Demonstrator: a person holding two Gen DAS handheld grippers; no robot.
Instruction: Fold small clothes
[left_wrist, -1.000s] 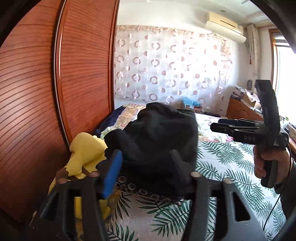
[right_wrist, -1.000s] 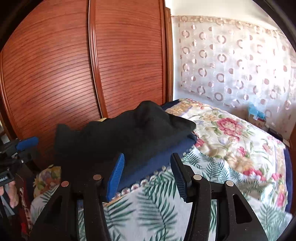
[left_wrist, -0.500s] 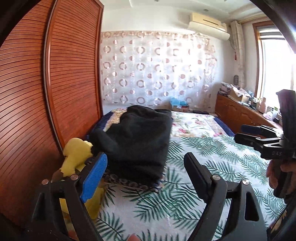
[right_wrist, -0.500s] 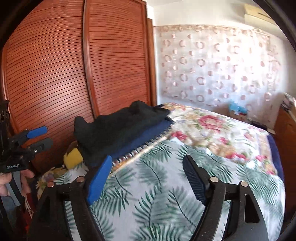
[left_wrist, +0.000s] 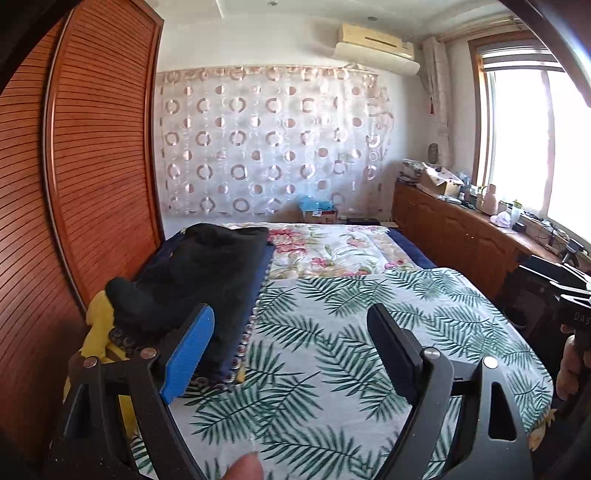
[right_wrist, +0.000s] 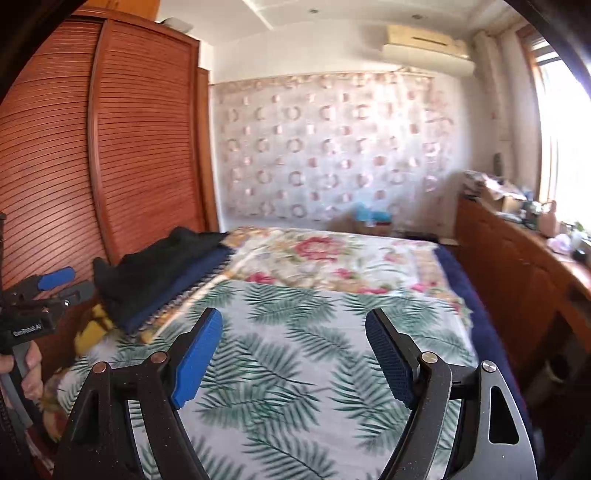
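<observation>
left gripper (left_wrist: 290, 347): black arms, blue pad, silver rivets | right gripper (right_wrist: 293, 356): black arms, blue ribbed pads, silver rivets | bare skin

place: home bedroom | cues: bed (left_wrist: 369, 332) with leaf-print cover, louvred wardrobe (left_wrist: 92, 166), curtain (left_wrist: 266, 140), wall air conditioner (left_wrist: 376, 40), cluttered sideboard (left_wrist: 461, 236), window (left_wrist: 535, 147)

Palm-leaf sheet (left_wrist: 332, 354) over floral quilt (left_wrist: 325, 251); louvered wardrobe (left_wrist: 99, 166) beside.

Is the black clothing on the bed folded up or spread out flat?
Folded. The black garment sits as a thick, compact bundle on a navy blue piece by the wardrobe, not spread across the bed.
</observation>
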